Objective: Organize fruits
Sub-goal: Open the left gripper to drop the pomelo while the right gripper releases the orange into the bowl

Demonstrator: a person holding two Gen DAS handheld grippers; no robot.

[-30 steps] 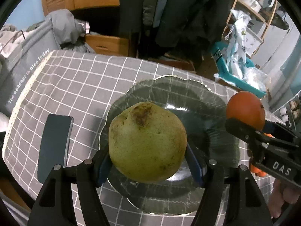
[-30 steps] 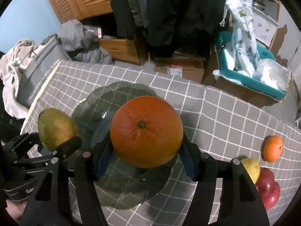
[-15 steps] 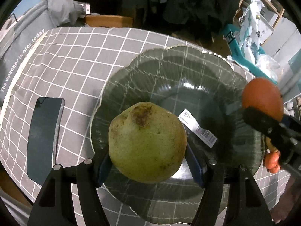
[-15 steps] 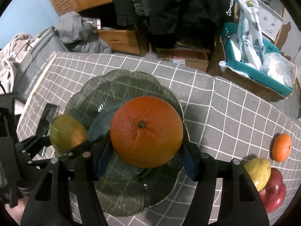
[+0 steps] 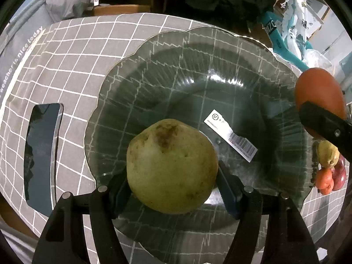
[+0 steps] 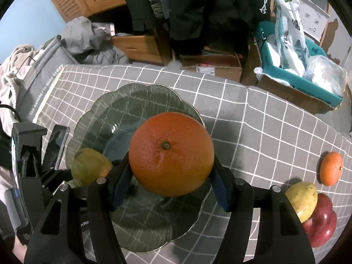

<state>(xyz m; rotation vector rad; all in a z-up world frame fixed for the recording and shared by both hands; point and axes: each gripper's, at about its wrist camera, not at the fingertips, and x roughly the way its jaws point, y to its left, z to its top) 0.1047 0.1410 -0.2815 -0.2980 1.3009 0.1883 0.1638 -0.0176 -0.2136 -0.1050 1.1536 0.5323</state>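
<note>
1. A dark phone [image 5: 41, 156] is lying flat near the left edge of the table [image 5: 88, 50], which is wearing a grey cloth with white grid lines; a strip of bare cloth is separating the phone from the plate.
2. A scalloped, smoky glass plate [image 5: 198, 70] is sitting in the middle of the table, its far rim reaching close to the table's back edge. Its floor is lying open except for a barcode sticker [image 5: 231, 140].
3. The left tool [image 5: 173, 187] is gripping a green-yellow pear [image 5: 171, 165] between its blue pads, holding it over the near left part of the plate.
4. The right tool [image 6: 169, 180] is clamping a large orange [image 6: 171, 154] over the plate's right half, just beside the pear.
5. Open cloth is stretching to the right of the plate.
6. Near the right edge, a small tangerine [image 6: 331, 168], a yellow fruit [image 6: 303, 199] and a red apple [image 6: 321, 222] are resting together, well apart from the plate.
</note>
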